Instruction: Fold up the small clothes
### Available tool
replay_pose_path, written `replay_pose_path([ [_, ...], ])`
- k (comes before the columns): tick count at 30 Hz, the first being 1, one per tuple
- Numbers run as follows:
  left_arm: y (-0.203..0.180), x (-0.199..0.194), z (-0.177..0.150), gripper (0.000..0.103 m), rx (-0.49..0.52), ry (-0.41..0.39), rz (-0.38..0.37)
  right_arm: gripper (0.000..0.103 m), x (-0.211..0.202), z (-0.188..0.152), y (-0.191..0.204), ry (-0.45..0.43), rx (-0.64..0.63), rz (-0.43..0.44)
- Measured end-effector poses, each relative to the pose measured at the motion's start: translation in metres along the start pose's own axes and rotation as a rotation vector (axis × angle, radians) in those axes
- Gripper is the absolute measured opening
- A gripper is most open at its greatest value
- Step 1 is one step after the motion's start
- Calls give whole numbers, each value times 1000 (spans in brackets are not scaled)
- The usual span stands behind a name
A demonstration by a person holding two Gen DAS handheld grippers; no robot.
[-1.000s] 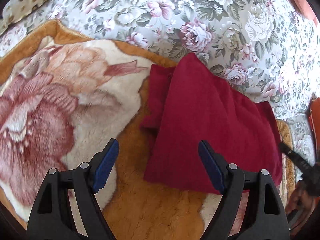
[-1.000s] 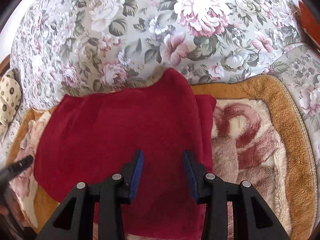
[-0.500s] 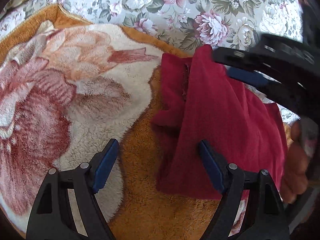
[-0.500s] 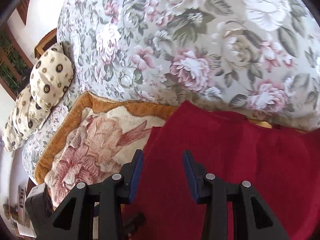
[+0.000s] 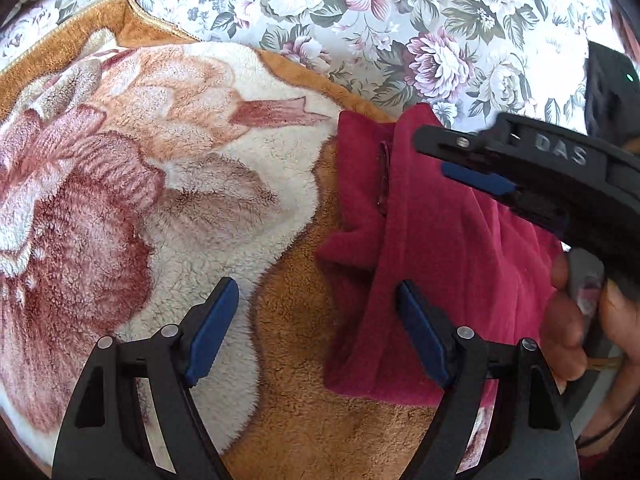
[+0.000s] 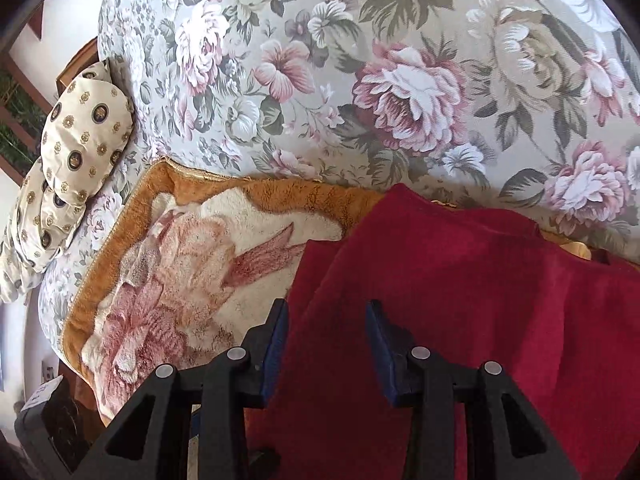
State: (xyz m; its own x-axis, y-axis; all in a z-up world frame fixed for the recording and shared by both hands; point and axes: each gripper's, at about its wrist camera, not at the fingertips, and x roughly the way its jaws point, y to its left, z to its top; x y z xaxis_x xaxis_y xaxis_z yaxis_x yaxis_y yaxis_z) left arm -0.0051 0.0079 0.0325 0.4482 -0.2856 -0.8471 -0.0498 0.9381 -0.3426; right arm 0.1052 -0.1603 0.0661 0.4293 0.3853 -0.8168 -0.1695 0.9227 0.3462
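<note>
Garment: dark red fleece cloth (image 5: 440, 248), partly folded, lying on an orange-edged plush blanket with a pink flower print (image 5: 160, 200). Blanket sits on a grey floral-upholstered sofa (image 6: 360, 80); the cloth's far corner reaches up against the sofa back.

Left gripper (image 5: 316, 328): black frame, blue pads, jaws wide apart, nothing between them. Its right finger hangs over the cloth's near left edge, its left finger over bare blanket.

Right gripper (image 6: 326, 344): jaws about half apart, poised over the cloth's left fold edge, pads not pinching any fabric. From the left wrist view it reaches in from the right over the cloth's upper part, with the person's hand (image 5: 580, 312) on its handle.

Cream patterned cushions (image 6: 76, 152) rest at the sofa's left end.
</note>
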Motion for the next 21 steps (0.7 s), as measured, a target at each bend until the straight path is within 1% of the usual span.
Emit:
replay_pose_path([
  [3, 1, -3, 0, 81, 1, -1, 0, 39, -8, -6, -3, -22, 7, -37],
  [6, 1, -9, -3, 81, 5, -8, 0, 34, -6, -5, 0, -38, -13, -66],
  [9, 1, -13, -2, 81, 14, -22, 11, 32, 1, -1, 8, -36, -49, -76],
  [12, 2, -12, 0, 81, 7, -14, 14, 31, 15, 3, 15, -14, -94, -127],
  [14, 1, -12, 1, 81, 7, -10, 17, 31, 33, 2, 14, 48, -96, -119],
  [15, 0, -11, 2, 81, 10, -10, 19, 31, 39, 1, 13, 58, -92, -124],
  [18, -1, -10, 5, 81, 17, -11, 23, 31, 33, 1, 9, 33, -71, -94],
  [20, -1, -9, 6, 81, 12, -7, 19, 31, 22, 0, 3, 28, -30, -55],
  [21, 0, -10, 5, 81, 9, -5, 14, 31, 16, -1, 0, 20, -17, -49],
])
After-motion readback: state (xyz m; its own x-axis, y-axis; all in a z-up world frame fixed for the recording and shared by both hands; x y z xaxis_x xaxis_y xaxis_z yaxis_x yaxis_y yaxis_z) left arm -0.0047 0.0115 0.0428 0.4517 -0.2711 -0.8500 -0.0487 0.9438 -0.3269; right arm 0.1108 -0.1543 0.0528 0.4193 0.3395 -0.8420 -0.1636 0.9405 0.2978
